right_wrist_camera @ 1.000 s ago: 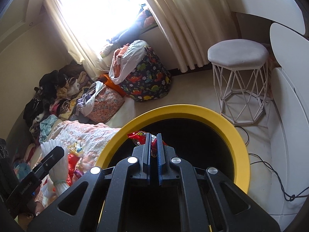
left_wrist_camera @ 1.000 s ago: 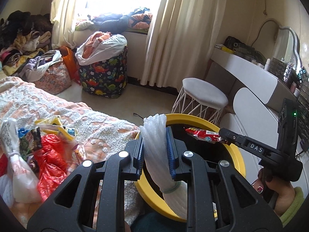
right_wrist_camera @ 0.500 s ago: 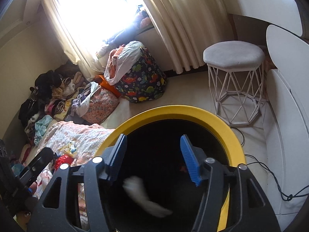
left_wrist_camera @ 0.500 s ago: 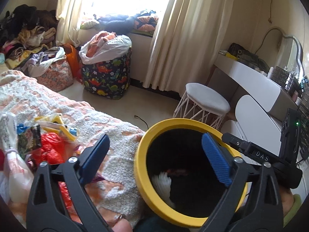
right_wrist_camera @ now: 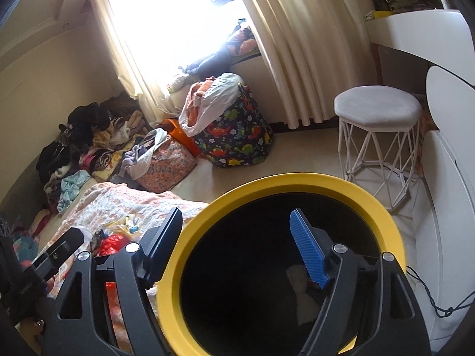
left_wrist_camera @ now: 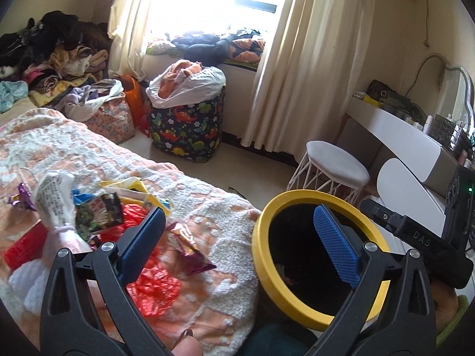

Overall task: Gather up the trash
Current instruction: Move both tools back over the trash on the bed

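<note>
A: How did the left hand-held gripper (left_wrist_camera: 237,237) stand?

B: Its jaws were spread wide apart with nothing between them. One blue pad (left_wrist_camera: 335,250) hung over the mouth of the yellow-rimmed trash bin (left_wrist_camera: 261,255); the other was above the litter on the bed (left_wrist_camera: 225,216).

A: And the right hand-held gripper (right_wrist_camera: 237,246)?

B: Also apart, and its jaws had just been opening further. Nothing was clamped. The black finger sat outside the bin's yellow rim (right_wrist_camera: 297,182) on the bed side, the blue one inside the opening.

A: Where was the trash?

B: A white ruffled wrapper (right_wrist_camera: 302,293) lay down inside the dark bin, below the right blue pad. More lay on the bed's blanket near the edge beside the bin: a purple snack wrapper (left_wrist_camera: 190,246), a crumpled red plastic bag (left_wrist_camera: 154,284), a dark printed packet (left_wrist_camera: 98,216), a white tied-off bag (left_wrist_camera: 56,204) and a yellow package (left_wrist_camera: 130,187).

A: Did either gripper touch those?

B: I couldn't see any contact.
</note>
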Demonstrator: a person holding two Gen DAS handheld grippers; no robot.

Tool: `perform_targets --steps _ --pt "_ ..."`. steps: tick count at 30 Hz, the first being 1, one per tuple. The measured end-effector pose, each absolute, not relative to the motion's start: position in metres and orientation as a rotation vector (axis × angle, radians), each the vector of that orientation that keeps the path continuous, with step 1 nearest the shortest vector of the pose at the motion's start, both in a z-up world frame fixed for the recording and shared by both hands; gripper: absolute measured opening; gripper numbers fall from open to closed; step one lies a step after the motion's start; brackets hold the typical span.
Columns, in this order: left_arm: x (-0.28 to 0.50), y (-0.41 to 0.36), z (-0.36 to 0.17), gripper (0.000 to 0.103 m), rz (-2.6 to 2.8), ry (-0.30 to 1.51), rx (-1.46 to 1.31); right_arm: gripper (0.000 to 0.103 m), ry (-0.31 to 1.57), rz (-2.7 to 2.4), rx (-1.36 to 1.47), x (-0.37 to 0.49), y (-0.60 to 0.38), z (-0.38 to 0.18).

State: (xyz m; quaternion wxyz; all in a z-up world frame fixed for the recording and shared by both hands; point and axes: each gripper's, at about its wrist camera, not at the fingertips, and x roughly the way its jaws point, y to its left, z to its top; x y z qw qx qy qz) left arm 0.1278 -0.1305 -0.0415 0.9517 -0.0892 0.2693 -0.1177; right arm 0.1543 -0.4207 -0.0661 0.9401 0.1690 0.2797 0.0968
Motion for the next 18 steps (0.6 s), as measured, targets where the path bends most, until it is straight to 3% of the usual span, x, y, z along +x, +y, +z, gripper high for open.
perform_targets --steps 18 --pt "0.114 -0.075 -0.034 0.092 -0.123 0.506 -0.248 0.077 0.545 0.352 0.244 0.141 -0.353 -0.05"
